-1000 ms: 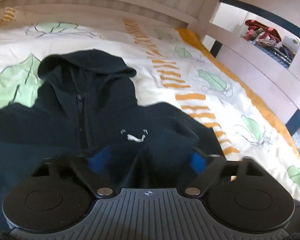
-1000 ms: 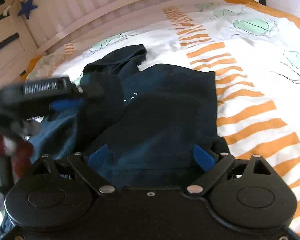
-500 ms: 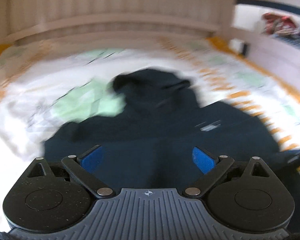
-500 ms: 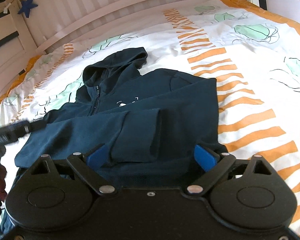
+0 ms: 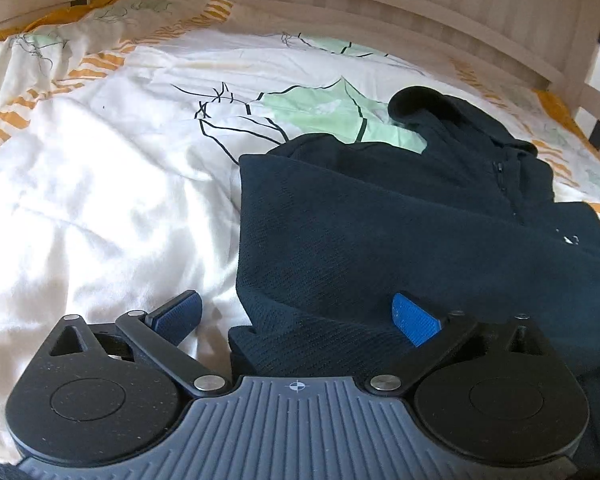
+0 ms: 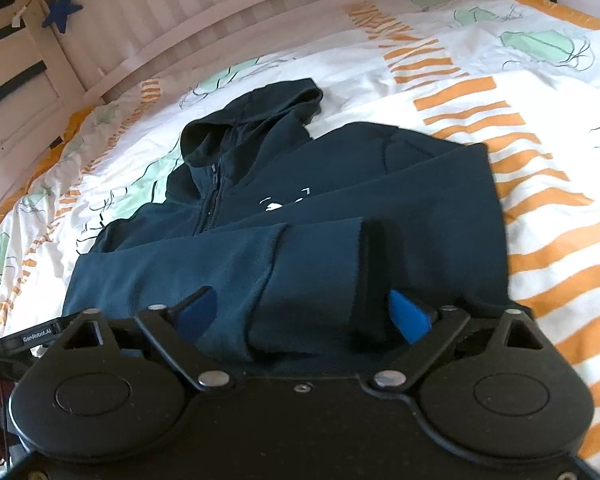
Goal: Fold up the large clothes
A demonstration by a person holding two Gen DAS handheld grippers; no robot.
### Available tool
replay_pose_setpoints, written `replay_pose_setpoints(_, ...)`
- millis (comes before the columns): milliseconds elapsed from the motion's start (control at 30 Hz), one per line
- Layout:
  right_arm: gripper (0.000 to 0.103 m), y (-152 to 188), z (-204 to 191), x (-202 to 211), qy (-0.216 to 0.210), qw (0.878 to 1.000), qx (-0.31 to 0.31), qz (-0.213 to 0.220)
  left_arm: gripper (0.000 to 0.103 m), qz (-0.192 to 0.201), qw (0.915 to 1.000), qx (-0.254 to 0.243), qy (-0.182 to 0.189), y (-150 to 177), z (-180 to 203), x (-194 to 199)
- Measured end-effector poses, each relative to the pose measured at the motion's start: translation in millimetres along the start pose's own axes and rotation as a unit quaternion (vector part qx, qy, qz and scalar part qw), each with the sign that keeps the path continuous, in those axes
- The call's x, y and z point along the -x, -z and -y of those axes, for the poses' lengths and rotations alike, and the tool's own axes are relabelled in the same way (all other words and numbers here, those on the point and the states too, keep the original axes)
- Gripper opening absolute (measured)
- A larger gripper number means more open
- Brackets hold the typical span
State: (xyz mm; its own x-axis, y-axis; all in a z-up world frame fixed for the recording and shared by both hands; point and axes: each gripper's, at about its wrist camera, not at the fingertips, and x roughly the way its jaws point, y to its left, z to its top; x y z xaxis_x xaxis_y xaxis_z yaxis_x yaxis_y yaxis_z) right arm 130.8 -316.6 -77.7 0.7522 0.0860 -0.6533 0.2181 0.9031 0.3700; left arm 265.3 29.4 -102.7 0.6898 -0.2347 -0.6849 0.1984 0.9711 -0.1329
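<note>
Blue-padded fingers of the left gripper (image 5: 296, 318) are opening wide over the edge of the dark navy zip-up hoodie (image 6: 300, 208); the right gripper (image 6: 300, 314) is closing astride a folded sleeve. Beyond, the hoodie lies on the leaf-patterned white duvet (image 5: 100, 200).

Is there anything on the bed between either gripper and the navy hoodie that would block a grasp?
Nothing visible. The hoodie lies directly ahead of both: its folded sleeves lie between the closing right gripper pads, its side edge between the opening left gripper pads.
</note>
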Motion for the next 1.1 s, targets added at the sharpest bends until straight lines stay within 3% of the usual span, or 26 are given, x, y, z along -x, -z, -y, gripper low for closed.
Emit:
replay_pose_setpoints(33,0.059,0,-3,-3,0.002,1.0,0.004,-0.003,0.103,0.001,1.0,0.001,0.001,0,0,0)
replay_pose_setpoints(167,0.025,-4,-19,-7,0.027,0.998,0.055,-0.004,0.103,0.002,1.0,0.0,0.001,2,-2,1)
replay_pose_setpoints(300,0.021,-15,-26,5,0.04,0.992,0.11,0.04,0.103,0.003,1.0,-0.001,-0.002,3,-1,0)
replay_pose_setpoints(400,0.024,-13,-18,-11,0.055,0.992,0.109,0.013,0.103,0.003,1.0,-0.001,-0.002,2,0,0)
replay_pose_setpoints(467,0.031,-5,-13,-24,0.071,0.991,0.117,-0.004,0.103,0.001,1.0,-0.001,-0.002,2,1,0)
replay_pose_setpoints(567,0.044,-1,-10,-21,0.069,0.992,0.105,0.013,0.103,-0.004,1.0,-0.002,-0.003,1,2,2)
replay_pose_setpoints(633,0.062,0,-8,-16,0.073,0.993,0.096,0.011,0.103,-0.014,0.9999,-0.002,-0.004,0,3,5)
replay_pose_setpoints(733,0.071,3,-5,-5,0.078,0.992,0.1,0.006,0.103,-0.031,0.9995,0.007,0.0,2,0,15)
replay_pose_setpoints(900,0.074,9,-1,10,0.08,0.992,0.101,-0.005,0.103,-0.054,0.9985,0.006,0.012,10,-9,36)
replay_pose_setpoints(1100,0.081,18,-2,40,0.061,0.994,0.095,-0.001,0.103,-0.077,0.9952,-0.059,0.012,28,-10,63)
